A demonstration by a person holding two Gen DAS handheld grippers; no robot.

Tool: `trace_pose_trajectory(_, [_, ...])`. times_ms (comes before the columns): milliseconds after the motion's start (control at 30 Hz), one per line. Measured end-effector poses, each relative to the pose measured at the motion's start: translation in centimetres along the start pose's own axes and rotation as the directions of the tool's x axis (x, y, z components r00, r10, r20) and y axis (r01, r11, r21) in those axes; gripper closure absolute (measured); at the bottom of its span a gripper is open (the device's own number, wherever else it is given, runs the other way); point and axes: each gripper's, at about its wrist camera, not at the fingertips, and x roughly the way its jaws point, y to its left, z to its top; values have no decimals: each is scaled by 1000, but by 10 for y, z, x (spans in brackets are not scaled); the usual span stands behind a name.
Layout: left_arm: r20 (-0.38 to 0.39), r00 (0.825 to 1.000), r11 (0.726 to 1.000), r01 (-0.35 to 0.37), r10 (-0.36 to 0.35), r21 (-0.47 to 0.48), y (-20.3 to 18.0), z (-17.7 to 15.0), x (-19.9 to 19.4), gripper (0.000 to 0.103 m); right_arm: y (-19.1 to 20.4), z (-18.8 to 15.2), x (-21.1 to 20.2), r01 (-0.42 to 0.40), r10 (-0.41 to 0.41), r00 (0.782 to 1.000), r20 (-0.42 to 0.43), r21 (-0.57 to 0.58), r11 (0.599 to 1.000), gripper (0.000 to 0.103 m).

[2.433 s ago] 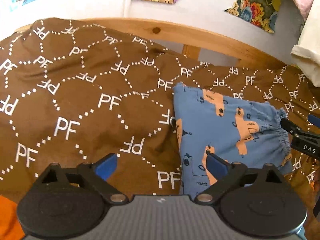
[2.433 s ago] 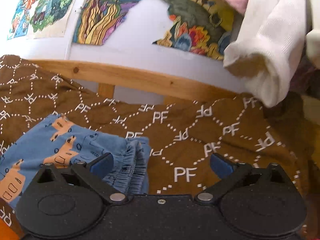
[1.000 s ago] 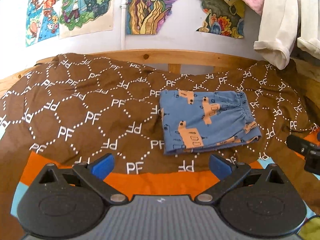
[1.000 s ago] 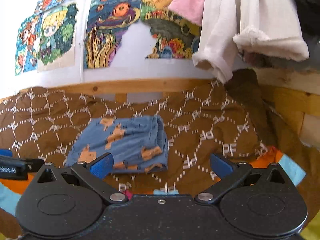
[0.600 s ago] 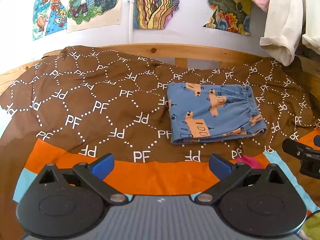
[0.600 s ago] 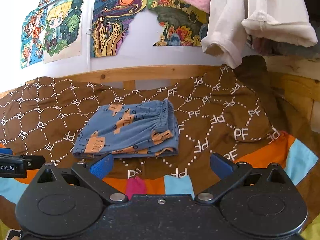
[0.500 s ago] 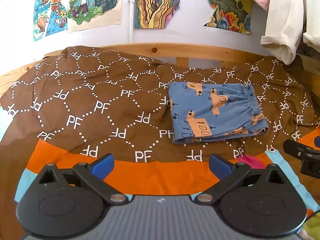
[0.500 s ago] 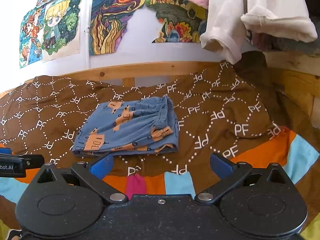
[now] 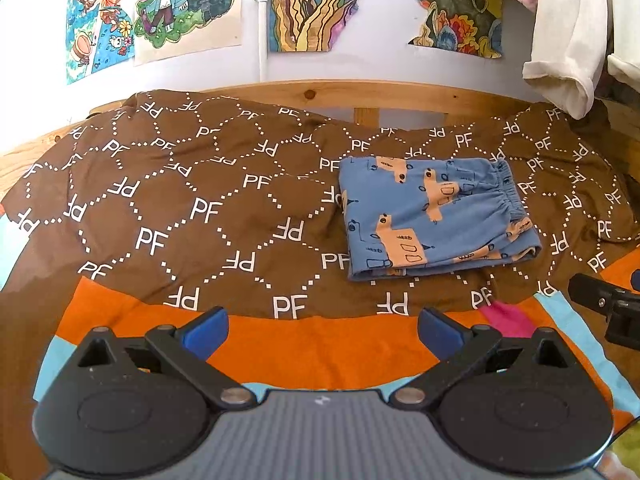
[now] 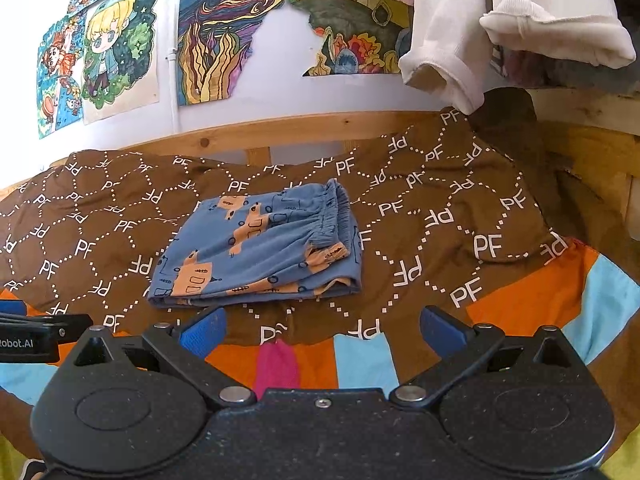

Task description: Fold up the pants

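Observation:
The blue pants [image 9: 434,216] with orange prints lie folded into a flat rectangle on the brown patterned bedspread [image 9: 192,208], elastic waistband to the right. In the right wrist view the folded pants [image 10: 260,248] sit just beyond and left of centre. My left gripper [image 9: 322,330] hangs open over the orange stripe, well short of the pants, nothing between its blue pads. My right gripper [image 10: 322,330] is also open and empty, pulled back near the bed's front. The right gripper's black finger [image 9: 604,308] shows at the left wrist view's right edge.
A wooden bed rail [image 9: 360,96] runs along the back under a white wall with colourful posters [image 9: 156,8]. White and pink garments [image 10: 460,32] hang at the upper right. A wooden frame [image 10: 592,140] borders the bed on the right.
Both grippers have drawn back from the folded pants toward the bed's front over the last seconds; in the last half second they barely move. The pants lie still.

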Motion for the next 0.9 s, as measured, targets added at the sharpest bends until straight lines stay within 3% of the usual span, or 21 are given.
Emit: trace_pose_trajectory(900, [-56,998,1000,-20,20,-10,4,-3,3,0,-1,-1,2,-1,1,1000,-16,5,1000,1])
